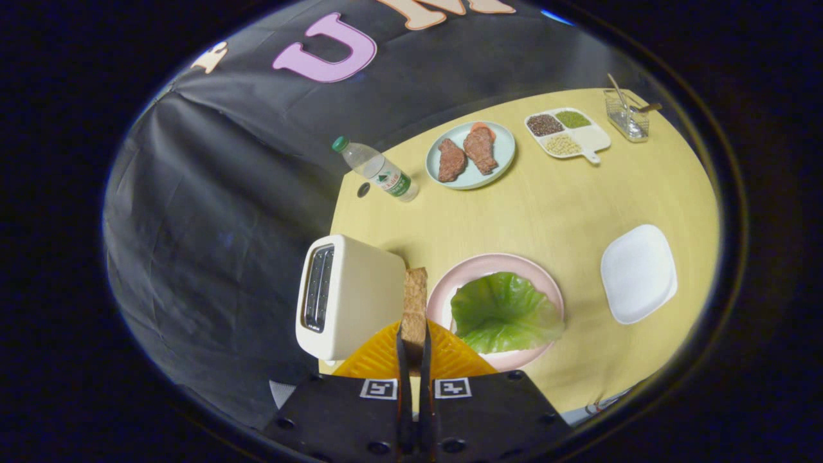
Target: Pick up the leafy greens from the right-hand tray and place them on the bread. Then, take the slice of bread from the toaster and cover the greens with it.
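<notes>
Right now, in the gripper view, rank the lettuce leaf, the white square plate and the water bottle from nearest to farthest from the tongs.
The tongs grip the bread slice.
1. Lettuce leaf, just ahead, right, on the pink plate.
2. White square plate, farther right.
3. Water bottle, beyond the toaster.

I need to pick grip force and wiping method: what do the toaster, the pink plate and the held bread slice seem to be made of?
Toaster: likely matte cream plastic or painted metal, smooth and even. Pink plate: probably glazed ceramic or melamine, with a soft sheen. Bread slice, clamped in the tool: rough, porous brown crust; real or foam replica, I cannot tell.
</notes>
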Available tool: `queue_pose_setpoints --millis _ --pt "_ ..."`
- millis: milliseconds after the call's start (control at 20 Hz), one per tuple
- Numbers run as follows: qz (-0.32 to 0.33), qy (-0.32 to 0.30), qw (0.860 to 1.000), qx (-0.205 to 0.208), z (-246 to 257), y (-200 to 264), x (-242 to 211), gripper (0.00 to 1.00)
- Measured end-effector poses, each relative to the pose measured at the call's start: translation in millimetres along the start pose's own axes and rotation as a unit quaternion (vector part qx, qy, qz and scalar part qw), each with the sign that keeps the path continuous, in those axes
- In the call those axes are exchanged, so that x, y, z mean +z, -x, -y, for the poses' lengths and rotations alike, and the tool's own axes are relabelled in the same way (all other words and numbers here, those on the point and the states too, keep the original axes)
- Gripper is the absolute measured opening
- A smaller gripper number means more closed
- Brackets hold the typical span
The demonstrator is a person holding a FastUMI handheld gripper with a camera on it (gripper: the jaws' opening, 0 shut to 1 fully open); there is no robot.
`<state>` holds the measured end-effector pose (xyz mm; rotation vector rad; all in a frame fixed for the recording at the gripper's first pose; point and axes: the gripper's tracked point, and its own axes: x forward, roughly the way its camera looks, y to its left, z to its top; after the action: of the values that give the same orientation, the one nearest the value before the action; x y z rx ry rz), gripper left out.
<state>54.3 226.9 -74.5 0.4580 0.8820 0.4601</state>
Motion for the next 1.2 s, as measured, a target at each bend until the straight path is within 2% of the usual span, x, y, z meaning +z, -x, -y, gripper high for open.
queue_pose_setpoints --millis 100,500,1200 --pt "-0.006 -0.007 1.000 0.005 8.8 -10.6 -7.4 0.07" --pt "-0.032 -0.020 0.999 -0.016 56.1 -38.3 -30.4 0.07" --pt "-0.032 -0.042 0.997 0.053 104.2 -54.7 -35.6 0.09"
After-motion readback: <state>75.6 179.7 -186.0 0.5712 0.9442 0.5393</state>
